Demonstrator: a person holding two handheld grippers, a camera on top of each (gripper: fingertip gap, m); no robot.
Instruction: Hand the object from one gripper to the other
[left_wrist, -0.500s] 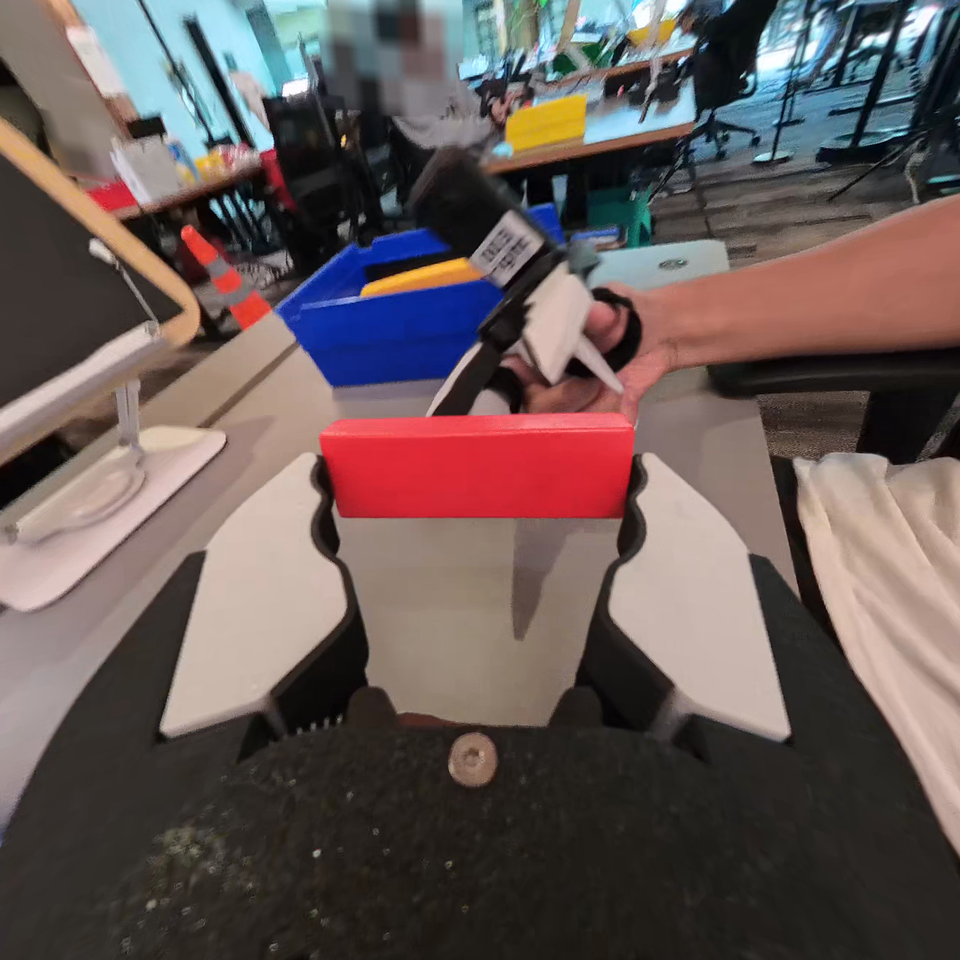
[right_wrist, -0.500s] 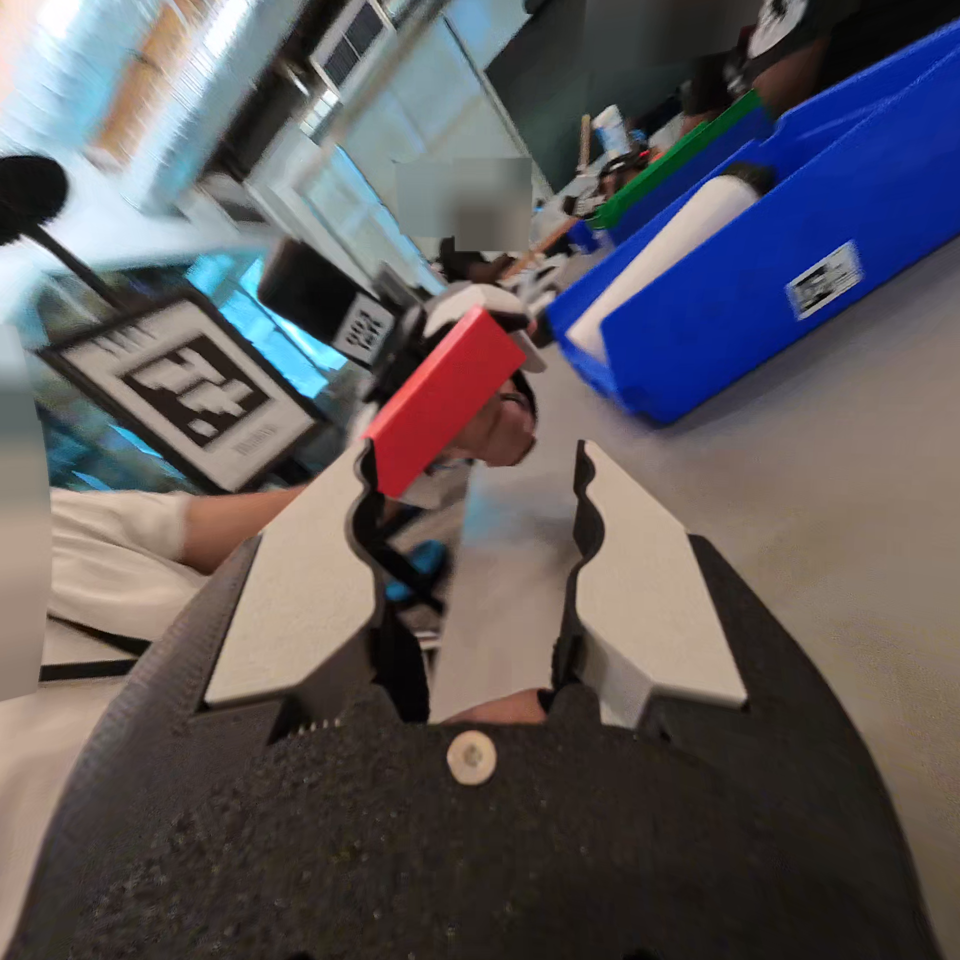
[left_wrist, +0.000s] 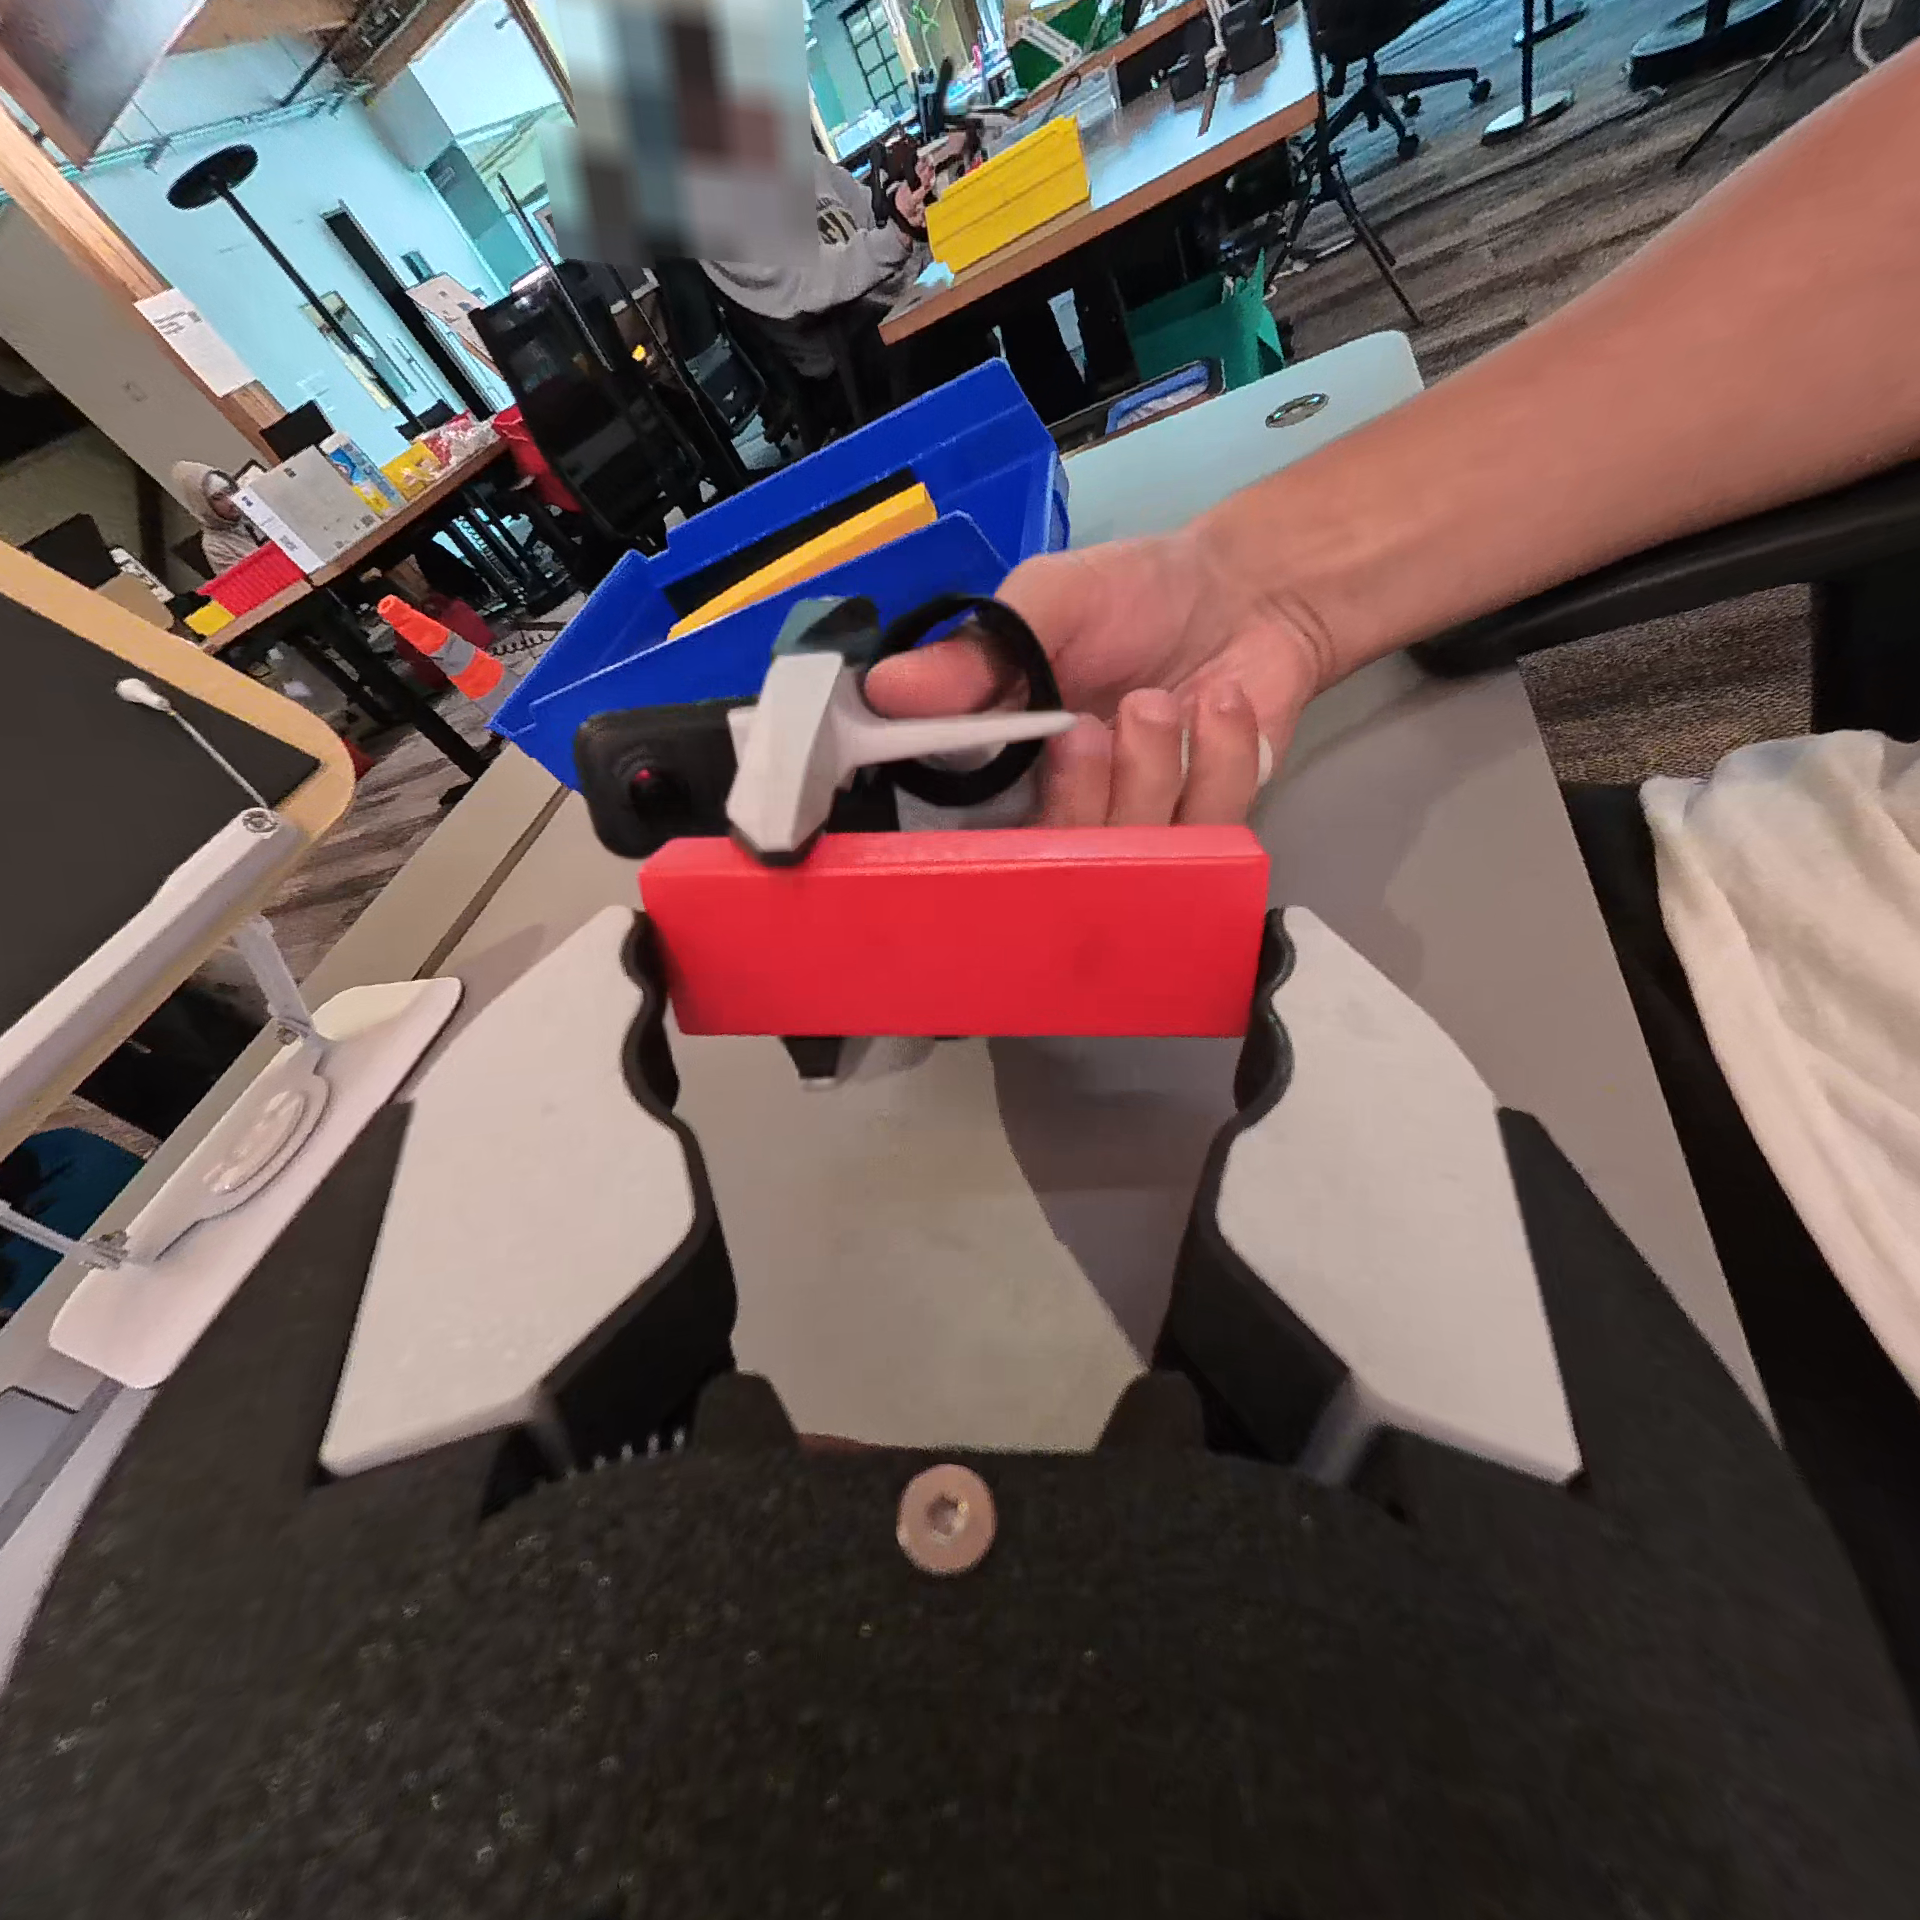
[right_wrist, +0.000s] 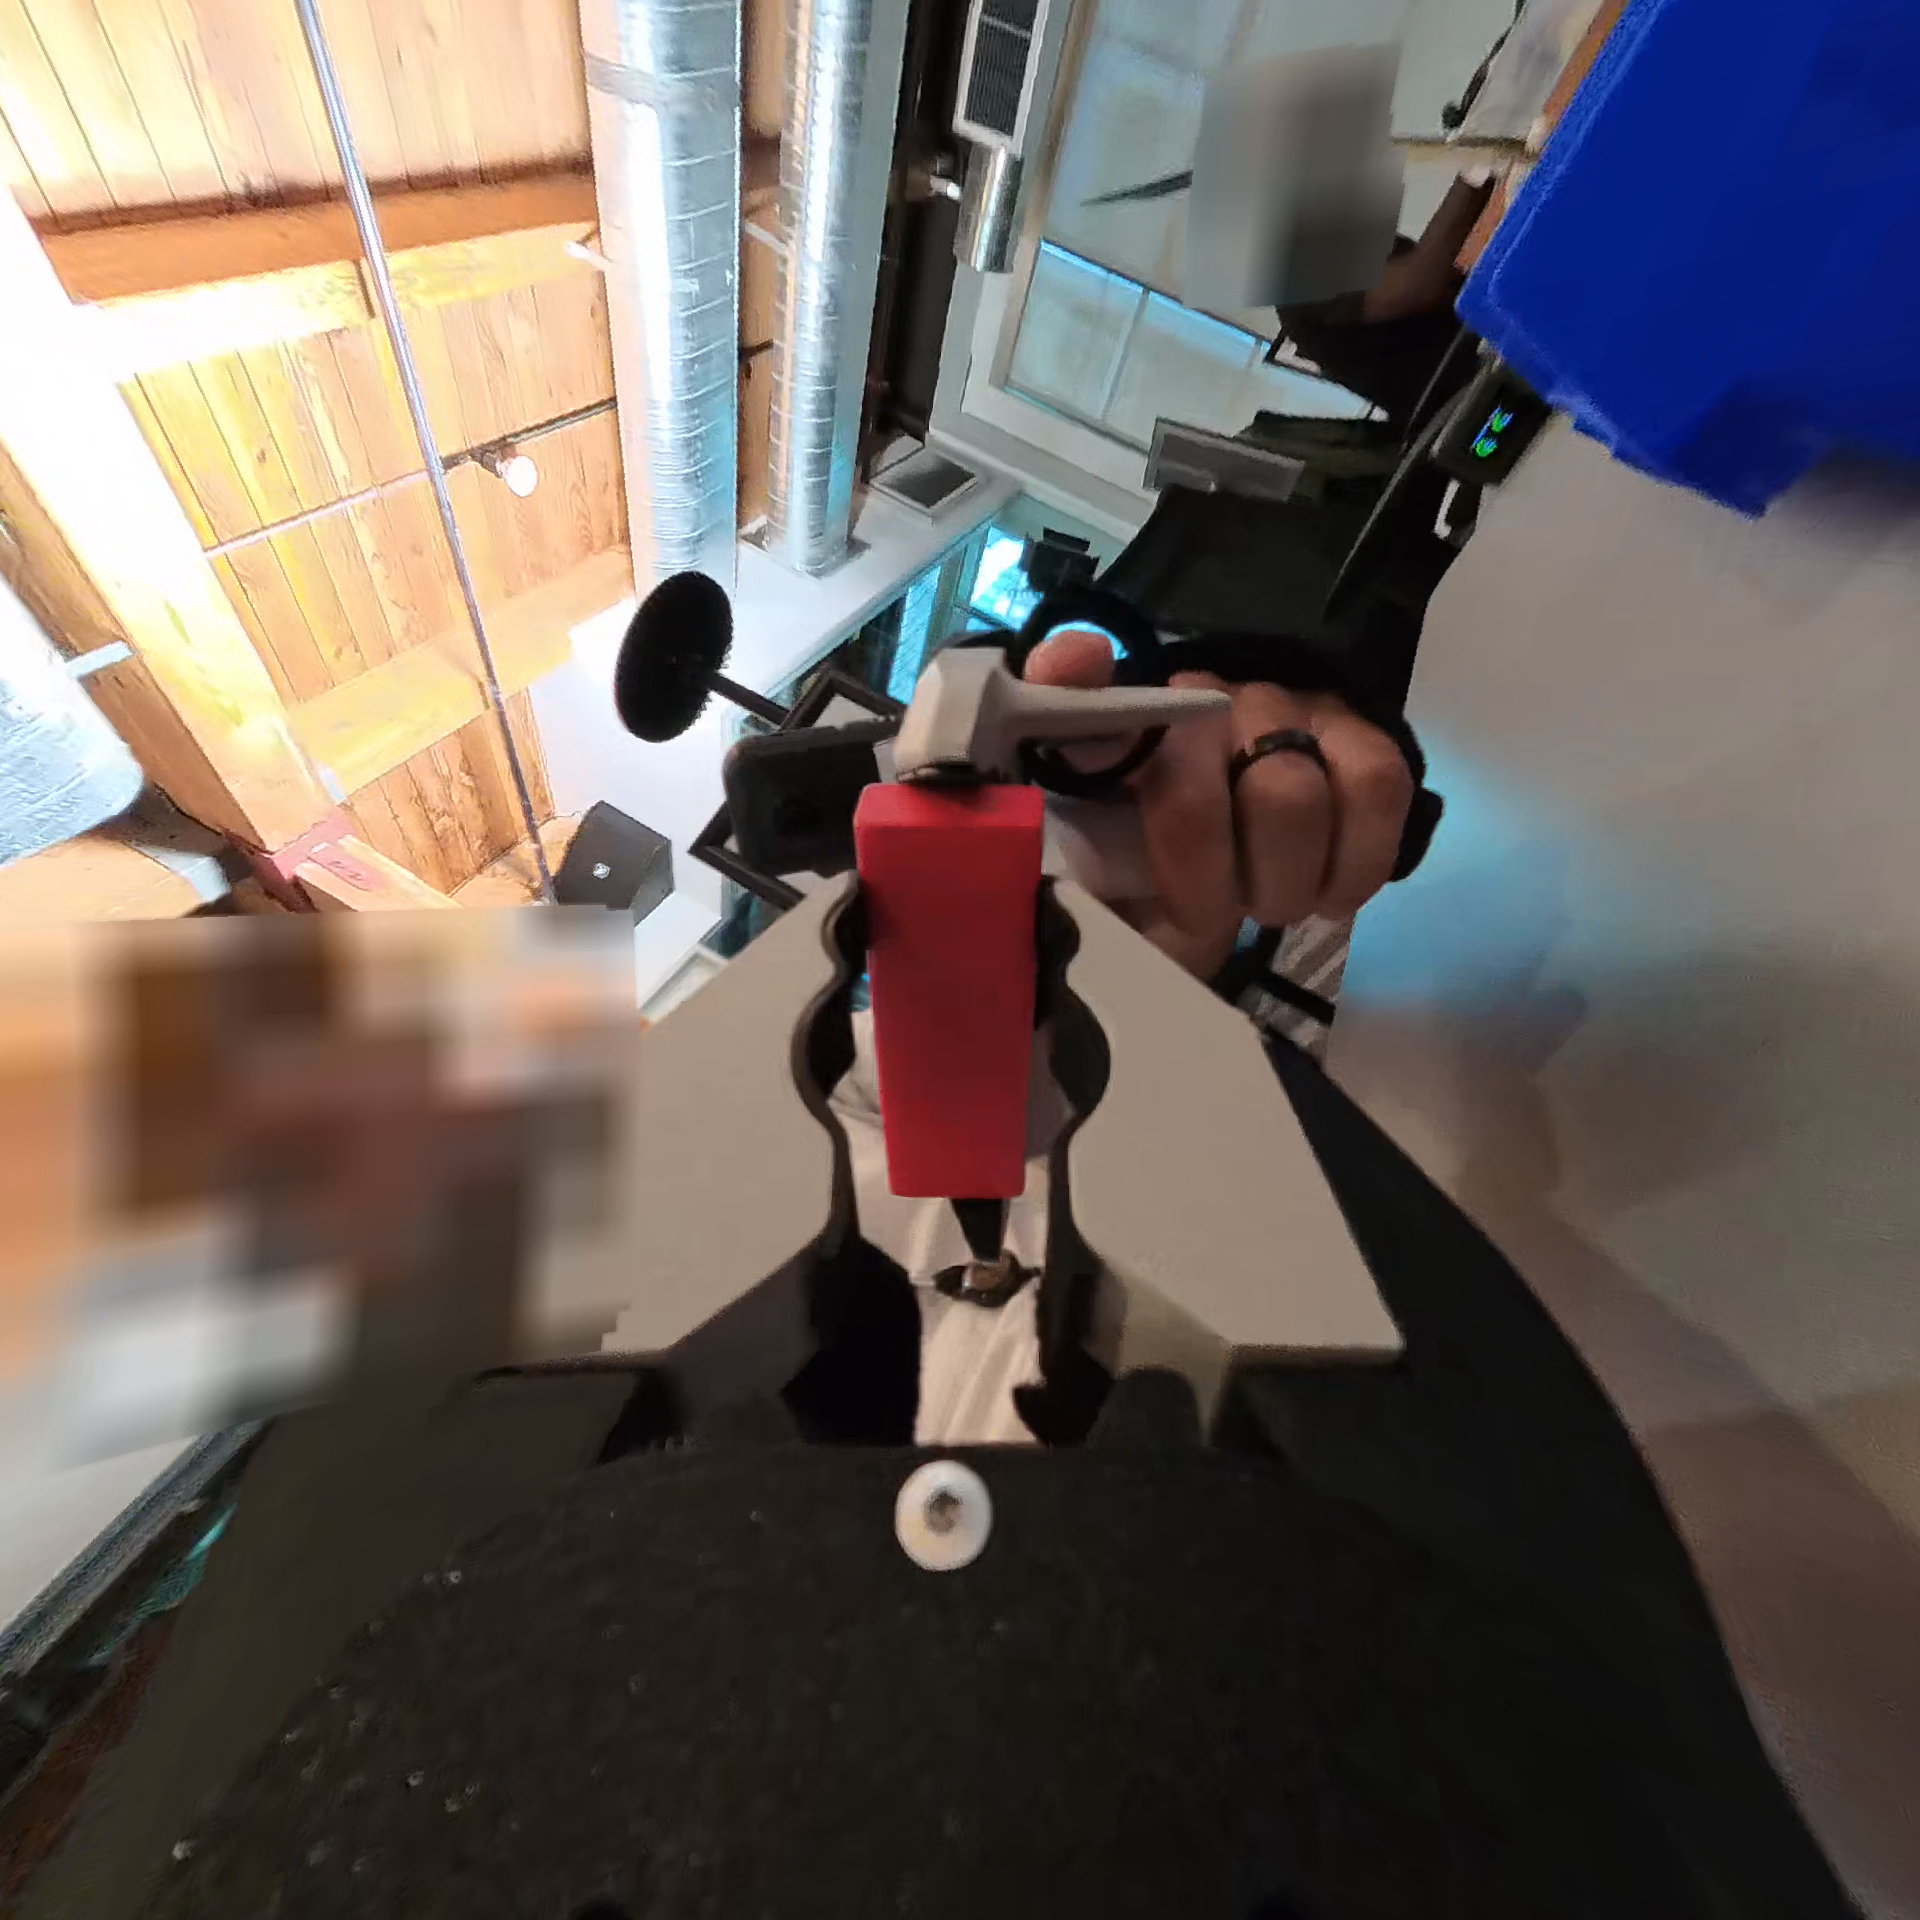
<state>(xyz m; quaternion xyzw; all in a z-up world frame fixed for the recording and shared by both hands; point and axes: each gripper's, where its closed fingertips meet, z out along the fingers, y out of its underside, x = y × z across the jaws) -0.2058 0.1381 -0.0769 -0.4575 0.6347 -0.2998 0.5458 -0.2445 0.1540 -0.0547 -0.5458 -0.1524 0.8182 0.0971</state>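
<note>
Red block (left_wrist: 954, 951) held above grey table (left_wrist: 1434, 831), long ends pinched between left gripper (left_wrist: 951, 971) fingers; right gripper (right_wrist: 951, 997) closed across block's narrow width, crosswise to the left; blue bin (left_wrist: 831, 582) behind, hand (left_wrist: 1153, 675) on right gripper's handle
</note>
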